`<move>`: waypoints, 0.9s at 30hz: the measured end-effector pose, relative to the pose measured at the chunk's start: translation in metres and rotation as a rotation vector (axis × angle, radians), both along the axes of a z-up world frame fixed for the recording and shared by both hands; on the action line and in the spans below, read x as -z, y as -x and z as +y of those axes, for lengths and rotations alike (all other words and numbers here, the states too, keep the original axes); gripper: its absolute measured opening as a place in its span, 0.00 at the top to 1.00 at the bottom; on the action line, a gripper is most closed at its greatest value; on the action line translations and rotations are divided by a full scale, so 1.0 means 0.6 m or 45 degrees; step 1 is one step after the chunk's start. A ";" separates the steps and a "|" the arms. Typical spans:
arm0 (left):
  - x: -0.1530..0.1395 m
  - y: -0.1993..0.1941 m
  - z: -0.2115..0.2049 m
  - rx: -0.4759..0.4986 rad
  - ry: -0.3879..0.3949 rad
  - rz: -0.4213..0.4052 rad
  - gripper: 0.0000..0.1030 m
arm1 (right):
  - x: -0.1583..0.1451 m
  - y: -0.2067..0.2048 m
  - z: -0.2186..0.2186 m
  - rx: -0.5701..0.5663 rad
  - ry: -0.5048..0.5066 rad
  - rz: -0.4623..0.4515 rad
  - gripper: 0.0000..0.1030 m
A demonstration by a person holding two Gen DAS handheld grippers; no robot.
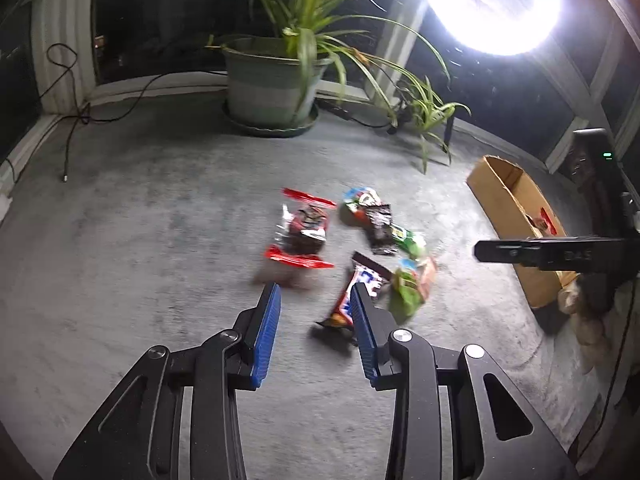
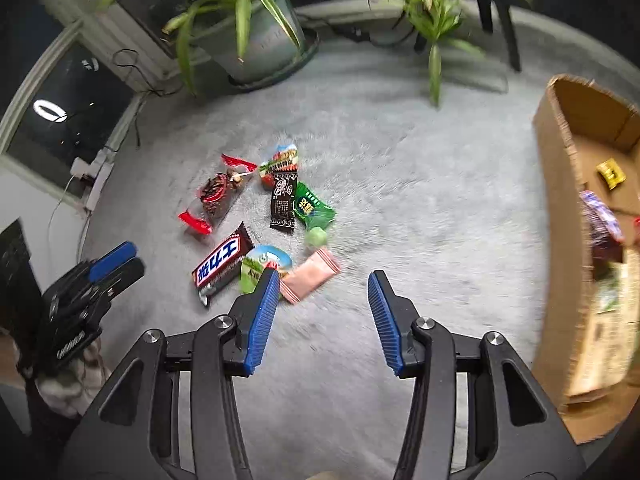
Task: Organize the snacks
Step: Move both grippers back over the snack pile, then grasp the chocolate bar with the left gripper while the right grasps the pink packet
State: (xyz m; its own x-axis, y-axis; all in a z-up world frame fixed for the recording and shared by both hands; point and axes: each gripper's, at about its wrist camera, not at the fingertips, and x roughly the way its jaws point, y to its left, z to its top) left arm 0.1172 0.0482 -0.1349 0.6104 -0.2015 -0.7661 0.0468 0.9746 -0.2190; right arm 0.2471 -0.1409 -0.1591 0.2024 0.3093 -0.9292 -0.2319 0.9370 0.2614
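Note:
Several snacks lie in a loose heap on the grey carpet: a clear bag with red ends [image 1: 304,232] [image 2: 216,196], a brown chocolate bar [image 1: 370,274] [image 2: 222,266], a black sachet [image 1: 380,228] [image 2: 285,200], a green packet [image 2: 312,208] and a pink wrapper [image 2: 310,280]. My left gripper [image 1: 316,292] hovers open just short of the chocolate bar, with nothing between its blue pads. The right gripper [image 2: 324,277] is open and empty too, its left fingertip over the pink wrapper's edge. A cardboard box [image 1: 508,208] [image 2: 560,200] at the right holds several snacks.
A large potted plant [image 1: 272,80] [image 2: 260,40] stands at the back on a saucer, with a smaller plant [image 2: 432,20] to its right. Black cables [image 1: 72,120] trail at the back left. A bright lamp [image 1: 492,4] glares at the top right. A power strip [image 2: 94,184] lies by the window frame.

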 end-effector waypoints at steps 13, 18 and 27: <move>0.015 -0.019 0.037 0.021 0.063 -0.017 0.67 | 0.072 -0.034 0.062 0.106 0.223 0.096 0.59; 0.017 -0.027 0.046 0.028 0.078 -0.020 0.66 | 0.075 -0.019 0.097 -0.030 0.353 0.068 0.63; 0.019 -0.040 0.057 0.031 0.081 -0.011 0.67 | 0.061 0.013 0.073 -0.018 0.311 0.054 0.68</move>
State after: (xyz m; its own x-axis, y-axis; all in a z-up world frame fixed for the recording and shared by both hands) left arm 0.1411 0.0823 -0.1461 0.6115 -0.2644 -0.7458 0.0725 0.9573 -0.2799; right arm 0.2391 -0.0970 -0.1954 0.1585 0.0768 -0.9844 -0.2389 0.9703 0.0373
